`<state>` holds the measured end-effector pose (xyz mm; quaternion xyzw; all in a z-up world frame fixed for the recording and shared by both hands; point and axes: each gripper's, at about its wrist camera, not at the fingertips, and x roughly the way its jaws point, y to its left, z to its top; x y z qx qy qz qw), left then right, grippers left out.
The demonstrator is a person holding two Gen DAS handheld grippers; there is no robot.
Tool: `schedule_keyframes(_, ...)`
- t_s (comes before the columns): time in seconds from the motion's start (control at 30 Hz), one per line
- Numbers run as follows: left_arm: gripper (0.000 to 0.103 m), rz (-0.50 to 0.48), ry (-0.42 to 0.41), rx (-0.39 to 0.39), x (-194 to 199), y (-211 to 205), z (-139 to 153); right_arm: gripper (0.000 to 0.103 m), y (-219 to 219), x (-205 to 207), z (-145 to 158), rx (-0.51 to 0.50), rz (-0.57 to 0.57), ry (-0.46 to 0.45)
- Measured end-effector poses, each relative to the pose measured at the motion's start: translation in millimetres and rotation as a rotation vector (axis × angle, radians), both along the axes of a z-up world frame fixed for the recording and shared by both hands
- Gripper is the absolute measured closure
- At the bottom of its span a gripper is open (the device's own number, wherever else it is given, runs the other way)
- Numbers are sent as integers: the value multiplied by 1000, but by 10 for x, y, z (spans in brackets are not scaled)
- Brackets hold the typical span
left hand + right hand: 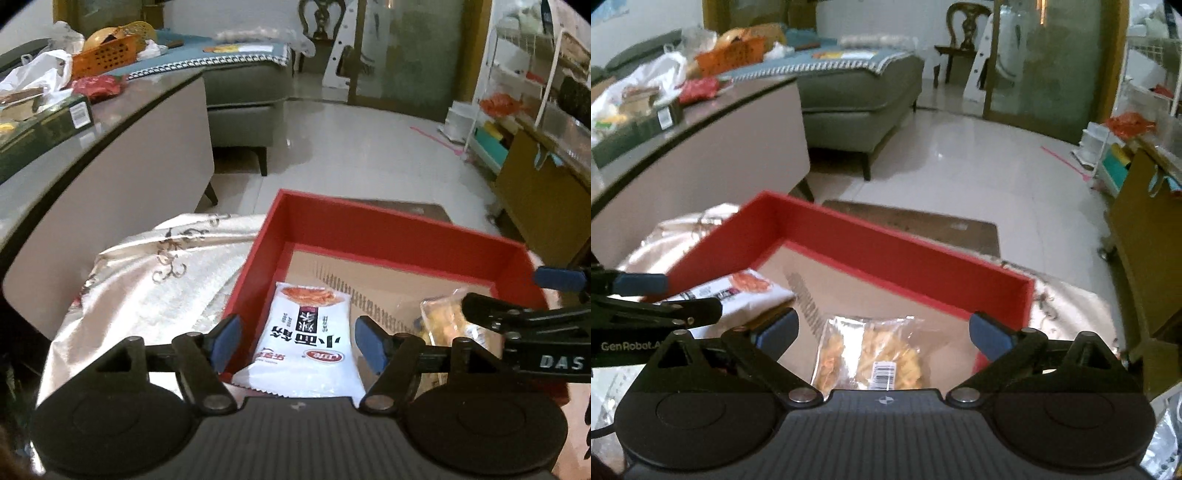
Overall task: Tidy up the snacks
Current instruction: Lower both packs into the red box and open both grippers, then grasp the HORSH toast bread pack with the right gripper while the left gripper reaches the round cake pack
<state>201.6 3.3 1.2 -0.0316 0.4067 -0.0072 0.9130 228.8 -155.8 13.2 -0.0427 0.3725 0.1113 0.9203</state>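
A red box [399,230] with a cardboard floor sits on a cloth-covered surface; it also shows in the right wrist view [886,251]. A white noodle-snack packet [306,339] lies flat at the box's left side, seen partly in the right wrist view [738,291]. A clear bag of yellow snacks [875,354] lies at the right side; it also shows in the left wrist view [443,321]. My left gripper [299,341] is open above the white packet, not touching it. My right gripper [882,332] is open above the clear bag, holding nothing.
A cream embroidered cloth [147,288] covers the surface under the box. A grey table [110,147] at left holds a green box, bags and an orange basket [103,55]. A sofa [243,92] stands behind. A yellow cabinet [1145,240] stands at right.
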Motion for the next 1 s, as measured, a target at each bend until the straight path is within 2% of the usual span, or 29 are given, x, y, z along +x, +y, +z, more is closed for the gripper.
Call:
schedule_keyframes(0.17, 39, 16, -26, -26, -159, 61, 221, 2, -179, -272, 218, 60, -31, -55)
schedule_keyframes(0.27, 34, 18, -37, -42, -344, 84, 335, 1, -276, -518, 300, 107, -49, -67)
schedule_keyframes(0.43, 33, 9, -22, -55, -697, 85, 408, 0, -355, -897, 281, 179, -66, -56)
schedule_keyframes(0.67, 29, 16, 24, -81, -1191, 191, 279, 0, -348, -1315, 220, 199, -57, -34)
schedule_keyframes(0.77, 29, 40, 61, -104, -1333, 283, 164, 0, -343, -1465, 125, 206, -59, 5)
schedule_keyframes(0.9, 29, 66, 119, -156, -1492, 380, 2, 0, -276, -1625, -30, 164, -54, 60)
schedule_keyframes(1.0, 29, 62, 136, -162, -1534, 365, -44, 0, -254, -1707, -112, 147, -48, 88)
